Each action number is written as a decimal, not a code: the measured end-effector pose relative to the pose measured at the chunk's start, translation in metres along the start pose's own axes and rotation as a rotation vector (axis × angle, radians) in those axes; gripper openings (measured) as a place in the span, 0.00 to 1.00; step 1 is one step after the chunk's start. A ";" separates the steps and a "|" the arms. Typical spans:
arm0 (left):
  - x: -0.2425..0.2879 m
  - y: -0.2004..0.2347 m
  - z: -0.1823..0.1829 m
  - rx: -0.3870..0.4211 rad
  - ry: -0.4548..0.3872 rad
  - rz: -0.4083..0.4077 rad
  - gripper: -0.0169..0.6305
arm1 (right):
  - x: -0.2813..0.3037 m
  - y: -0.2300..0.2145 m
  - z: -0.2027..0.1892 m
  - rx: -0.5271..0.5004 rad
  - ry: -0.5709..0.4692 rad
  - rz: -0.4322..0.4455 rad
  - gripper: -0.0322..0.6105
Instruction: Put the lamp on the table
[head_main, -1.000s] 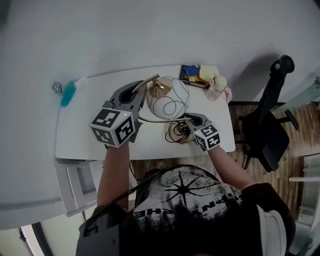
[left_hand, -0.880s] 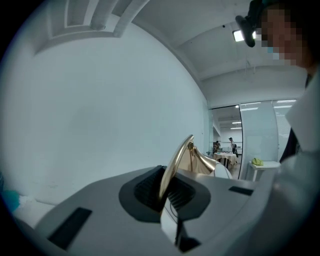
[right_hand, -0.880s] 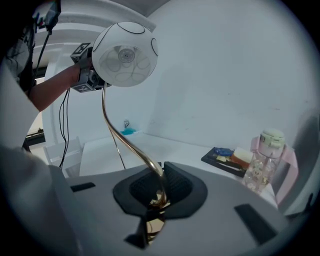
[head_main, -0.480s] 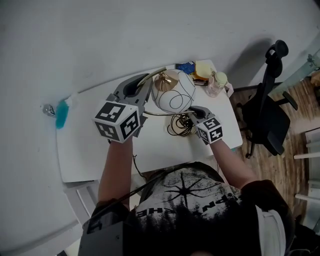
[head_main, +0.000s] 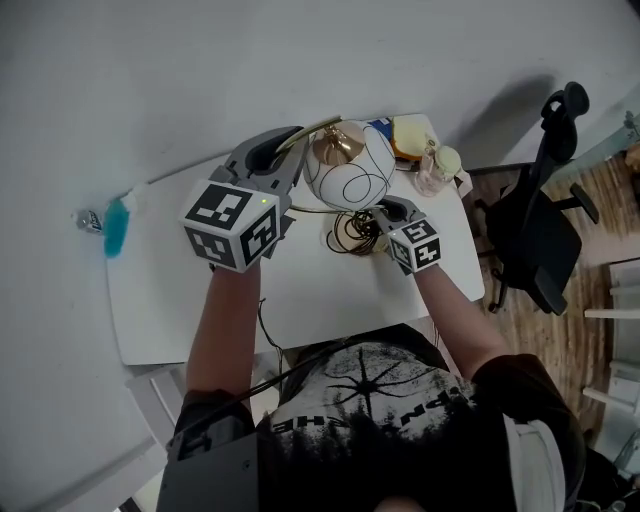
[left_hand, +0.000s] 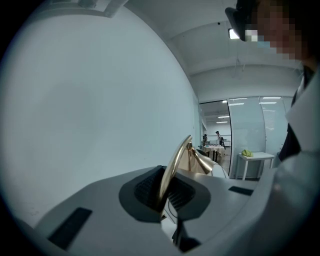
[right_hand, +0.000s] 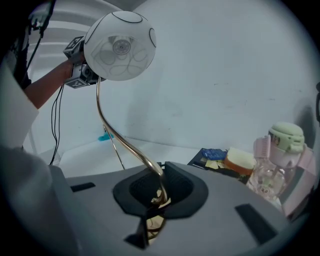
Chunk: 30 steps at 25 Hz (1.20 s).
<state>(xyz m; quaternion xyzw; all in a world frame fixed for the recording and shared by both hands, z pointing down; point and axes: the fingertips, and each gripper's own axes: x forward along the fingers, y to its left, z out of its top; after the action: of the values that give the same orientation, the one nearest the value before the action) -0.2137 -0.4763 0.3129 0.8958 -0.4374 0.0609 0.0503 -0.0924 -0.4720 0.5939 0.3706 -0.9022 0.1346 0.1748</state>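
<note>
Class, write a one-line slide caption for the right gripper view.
Right tongs shut on the curved gold stem of the lamp, held over the white table.

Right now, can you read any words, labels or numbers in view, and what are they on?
No text reads cleanly.
On the shirt: letters round the graphic, upside down and warped, unreadable.
On the blue packet: print too small.
On the lamp: drawn lines only, no words.
On the cubes of the left gripper and right gripper: square markers, no words.
</note>
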 end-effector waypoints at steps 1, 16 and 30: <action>0.004 0.002 0.000 0.004 0.004 0.007 0.05 | 0.005 -0.003 0.001 -0.002 0.004 0.008 0.08; 0.061 0.022 -0.007 0.046 0.062 0.055 0.05 | 0.069 -0.050 0.004 0.009 0.020 0.058 0.08; 0.092 0.019 -0.012 0.080 0.129 0.059 0.05 | 0.088 -0.063 -0.003 0.041 -0.006 0.067 0.08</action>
<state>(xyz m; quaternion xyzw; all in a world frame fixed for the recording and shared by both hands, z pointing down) -0.1738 -0.5575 0.3396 0.8781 -0.4566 0.1374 0.0410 -0.1046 -0.5689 0.6401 0.3441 -0.9117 0.1575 0.1599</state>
